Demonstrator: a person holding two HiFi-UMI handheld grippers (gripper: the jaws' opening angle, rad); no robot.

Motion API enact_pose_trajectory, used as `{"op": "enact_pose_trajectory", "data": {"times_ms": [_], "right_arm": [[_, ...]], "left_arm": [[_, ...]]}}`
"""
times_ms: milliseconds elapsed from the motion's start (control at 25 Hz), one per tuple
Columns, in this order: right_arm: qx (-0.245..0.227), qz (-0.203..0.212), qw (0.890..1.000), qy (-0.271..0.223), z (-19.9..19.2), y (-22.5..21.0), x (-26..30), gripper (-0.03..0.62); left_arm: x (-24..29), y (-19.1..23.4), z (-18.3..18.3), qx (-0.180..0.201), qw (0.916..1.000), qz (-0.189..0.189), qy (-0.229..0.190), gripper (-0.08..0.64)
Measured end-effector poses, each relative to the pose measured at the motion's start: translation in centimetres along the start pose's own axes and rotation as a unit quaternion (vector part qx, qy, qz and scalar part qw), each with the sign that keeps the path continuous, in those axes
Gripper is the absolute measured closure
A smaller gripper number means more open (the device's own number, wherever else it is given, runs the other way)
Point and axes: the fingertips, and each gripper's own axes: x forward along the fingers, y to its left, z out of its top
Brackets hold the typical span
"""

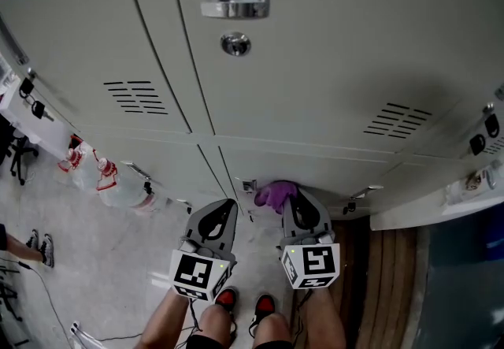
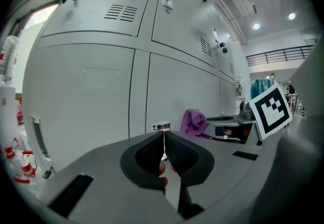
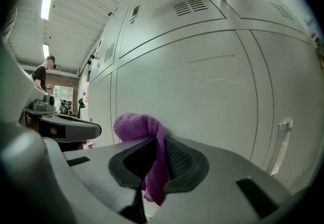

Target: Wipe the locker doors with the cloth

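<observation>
cloth: purple cloth (image 3: 137, 126), bunched into a wad that pokes out past the tips, with a tail hanging down between the pads.
right gripper: the right gripper (image 1: 292, 204) has its jaws pinched tight on that cloth, so the grip looks solid to me.
left gripper: the left gripper (image 2: 163, 146) has its pads pressed together with nothing in them, and hangs just beside the right one.
where it's at: both are low down in front of the bottom row of locker doors (image 1: 331, 103). The wad sits near the small latch (image 1: 249, 184) on a lower door.
contact: honestly can't tell if the cloth is touching the door or just short of it. The head view is too steep to say.
how I'd do it: push the wad flat onto the panel so the cloth rubs the paint, not the jaw tips. Then do long overlapping passes, going easy around the latch and the vent slots (image 1: 397, 120).
watch out: the loose tail could catch on the latch.
progress: looks like early days, lots of door left above.
</observation>
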Motion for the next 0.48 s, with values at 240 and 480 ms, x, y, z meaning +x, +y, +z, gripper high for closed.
{"op": "enact_pose_trajectory", "data": {"times_ms": [240, 480], "right_arm": [[0.002, -0.033, 0.999, 0.004, -0.3, -3.3, -1.6, 0.538], [0.008, -0.064, 0.998, 0.008, -0.8, -6.3, -3.0, 0.538]], "left_arm": [[1.5, -2.3, 0.3, 0.010, 0.9996, -0.026, 0.003, 0.535], [2.8, -4.2, 0.6, 0.015, 0.9988, -0.046, -0.001, 0.535]]}}
